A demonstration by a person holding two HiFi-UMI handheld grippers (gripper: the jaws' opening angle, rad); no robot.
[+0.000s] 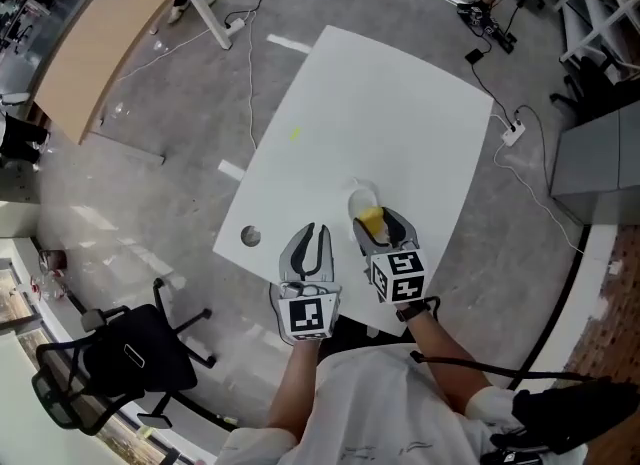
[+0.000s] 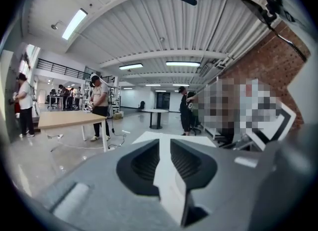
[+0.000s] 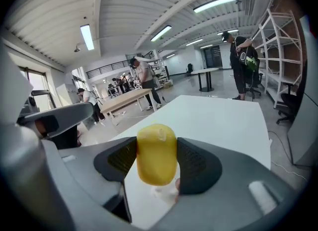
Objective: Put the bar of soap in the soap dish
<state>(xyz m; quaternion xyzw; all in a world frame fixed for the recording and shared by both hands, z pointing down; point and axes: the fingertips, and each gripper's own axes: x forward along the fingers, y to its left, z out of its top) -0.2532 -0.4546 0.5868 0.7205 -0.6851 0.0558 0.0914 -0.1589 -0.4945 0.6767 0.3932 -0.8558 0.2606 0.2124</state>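
Note:
A yellow bar of soap (image 1: 372,221) is clamped between the jaws of my right gripper (image 1: 375,223), just above the near part of the white table (image 1: 400,113). The right gripper view shows the soap (image 3: 156,155) upright between the dark pads (image 3: 198,168). A small white soap dish (image 1: 362,196) sits on the table right beyond the soap, touching or nearly touching it. My left gripper (image 1: 312,233) hovers over the table's near edge, to the left of the right one. Its jaws (image 2: 163,148) are together with nothing in them.
The table has a round cable hole (image 1: 250,236) near its left corner and a small green speck (image 1: 296,134). A wooden table (image 1: 100,43) stands far left and a black office chair (image 1: 120,363) near left. Cables and a power strip (image 1: 513,133) lie at the right.

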